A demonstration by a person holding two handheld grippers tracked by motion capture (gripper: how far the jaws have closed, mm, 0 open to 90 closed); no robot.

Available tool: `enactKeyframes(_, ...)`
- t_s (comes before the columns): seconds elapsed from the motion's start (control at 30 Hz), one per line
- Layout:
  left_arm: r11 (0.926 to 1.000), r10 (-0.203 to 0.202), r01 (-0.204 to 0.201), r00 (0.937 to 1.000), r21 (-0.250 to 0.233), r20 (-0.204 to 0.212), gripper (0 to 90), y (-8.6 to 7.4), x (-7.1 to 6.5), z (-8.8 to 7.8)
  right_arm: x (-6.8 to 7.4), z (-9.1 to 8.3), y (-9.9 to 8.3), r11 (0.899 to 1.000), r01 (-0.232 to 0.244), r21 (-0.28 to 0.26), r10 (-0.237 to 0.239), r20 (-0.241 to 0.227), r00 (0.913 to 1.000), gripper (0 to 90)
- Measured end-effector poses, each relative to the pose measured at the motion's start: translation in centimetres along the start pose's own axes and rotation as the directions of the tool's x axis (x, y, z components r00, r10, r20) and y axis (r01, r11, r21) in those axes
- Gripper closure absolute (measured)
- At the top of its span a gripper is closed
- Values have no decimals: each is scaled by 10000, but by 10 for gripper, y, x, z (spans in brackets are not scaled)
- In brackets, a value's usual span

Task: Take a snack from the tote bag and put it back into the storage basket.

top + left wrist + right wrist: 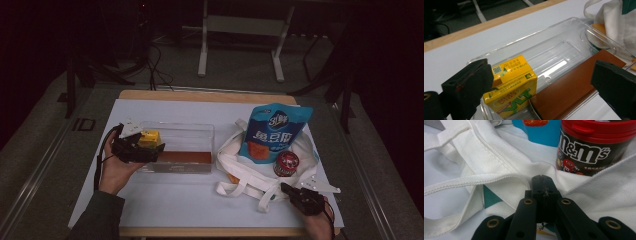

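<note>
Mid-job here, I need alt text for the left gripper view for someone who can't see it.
The left gripper has its black jaws open over a clear plastic bin on a white table. A yellow drink carton sits in the bin beside a brown box; a white cloth bag lies beyond.

A bin [200,131] is lying on the left half of the table [170,195], with a carton [149,138] standing in its left end and a flat box [571,88] lying along its near side, just right of the carton. A tote [250,172] is lying to the right of the bin, a pouch [272,131] is resting on its far part, and a candy tub [286,163] is sitting on it just in front of the pouch. The left gripper [136,149] is hovering at the bin's left end with the carton between its jaws, while the right gripper [300,196] is lying at the tote's near right edge, in front of the tub.
</note>
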State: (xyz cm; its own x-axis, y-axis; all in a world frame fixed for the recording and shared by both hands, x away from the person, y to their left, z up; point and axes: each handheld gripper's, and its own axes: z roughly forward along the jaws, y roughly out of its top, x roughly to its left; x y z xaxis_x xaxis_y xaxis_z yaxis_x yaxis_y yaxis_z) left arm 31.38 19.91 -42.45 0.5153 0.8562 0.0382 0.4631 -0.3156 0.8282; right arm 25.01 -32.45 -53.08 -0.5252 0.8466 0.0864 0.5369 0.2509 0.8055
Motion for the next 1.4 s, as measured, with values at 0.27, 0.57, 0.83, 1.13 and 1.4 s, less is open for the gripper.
enactKeyframes(0.27, 9971, 563, -568, 9984, -507, -105, 206, 5, -11, -9, 0, -1, 2, 9999, 117, 117, -118, 56, 9999, 899)
enactKeyframes(0.57, 9930, 966, -927, 9940, -726, 522, 312, 10, -27, -8, 4, -4, 9, 9980, 425, 467, -435, 204, 9988, 869)
enactKeyframes(0.83, 9927, 1101, -1030, 9866, -634, 1204, 339, 7, -39, -1, 5, -10, 16, 9970, 582, 509, -589, 138, 9982, 855)
enactKeyframes(1.13, 9929, 1120, -1032, 9781, -586, 1756, 405, -1, -49, 8, 7, -26, 29, 9970, 727, 282, -728, 25, 9973, 830)
enactKeyframes(1.4, 9940, 1047, -963, 9737, -510, 2024, 416, -9, -58, 16, 5, -34, 39, 9963, 849, 153, -849, -28, 9964, 824)
